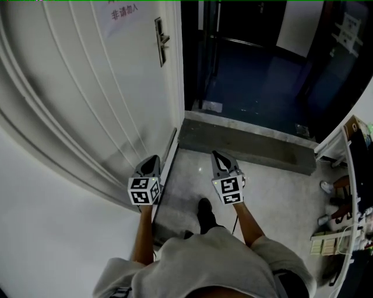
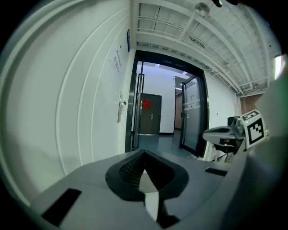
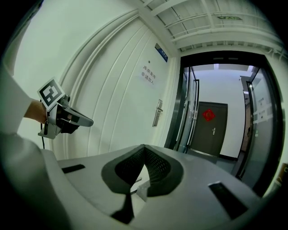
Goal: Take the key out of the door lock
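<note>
The white door (image 1: 87,87) stands on the left, and its metal handle and lock plate (image 1: 161,41) lie far ahead near the door's edge. The plate also shows small in the left gripper view (image 2: 120,107) and the right gripper view (image 3: 158,112). No key can be made out at this distance. My left gripper (image 1: 152,159) is held low beside the door, its jaws together on nothing. My right gripper (image 1: 218,156) is level with it over the floor, also shut and empty. Each gripper shows in the other's view, the right gripper (image 2: 225,134) and the left gripper (image 3: 67,117).
The doorway is open onto a dark corridor past a grey threshold (image 1: 245,142). Glass doors and a dark door with a red ornament (image 3: 208,114) lie beyond. A paper notice (image 1: 122,11) hangs on the white door. A cluttered shelf (image 1: 349,198) stands at the right. The person's shoe (image 1: 205,212) is below the grippers.
</note>
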Tool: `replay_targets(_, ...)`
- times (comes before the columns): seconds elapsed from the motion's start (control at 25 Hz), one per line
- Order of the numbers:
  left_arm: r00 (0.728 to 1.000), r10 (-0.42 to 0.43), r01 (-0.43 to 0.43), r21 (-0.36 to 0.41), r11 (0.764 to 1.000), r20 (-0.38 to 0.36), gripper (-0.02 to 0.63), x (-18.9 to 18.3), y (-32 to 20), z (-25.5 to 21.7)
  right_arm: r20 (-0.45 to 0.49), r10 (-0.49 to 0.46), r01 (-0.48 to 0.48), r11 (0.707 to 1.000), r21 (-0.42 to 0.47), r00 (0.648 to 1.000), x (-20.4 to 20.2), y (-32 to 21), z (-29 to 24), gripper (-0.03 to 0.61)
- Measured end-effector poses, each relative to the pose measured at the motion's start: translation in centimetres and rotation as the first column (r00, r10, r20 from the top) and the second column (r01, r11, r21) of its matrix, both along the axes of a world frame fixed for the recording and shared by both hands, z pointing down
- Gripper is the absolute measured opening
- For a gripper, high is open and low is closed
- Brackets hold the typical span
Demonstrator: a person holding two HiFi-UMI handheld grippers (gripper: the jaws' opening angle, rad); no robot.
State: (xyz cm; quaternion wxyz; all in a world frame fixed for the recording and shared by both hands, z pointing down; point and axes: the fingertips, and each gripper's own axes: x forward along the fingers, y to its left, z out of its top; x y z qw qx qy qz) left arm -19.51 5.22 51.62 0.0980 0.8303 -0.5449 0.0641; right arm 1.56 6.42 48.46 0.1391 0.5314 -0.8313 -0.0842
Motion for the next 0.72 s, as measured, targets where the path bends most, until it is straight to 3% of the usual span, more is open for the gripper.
replay_targets(0.32, 1.000, -0.010, 0.010, 0.006, 1.000, 0.014, 0.018, -0.1, -7.4, 0.7, 0.006, -0.019, 0.019, 1.000, -0.002, 1.000, -0.4, -7.9, 1.3, 0.023)
replay_targets(0.72, 1.000, -0.017, 0.017, -0.004, 1.000, 0.026, 0.018, 3.3, -22.4, 0.4, 0.008, -0.062, 0.062, 0.998, 0.005, 0.998, 1.3, -23.8, 0.6, 0.023)
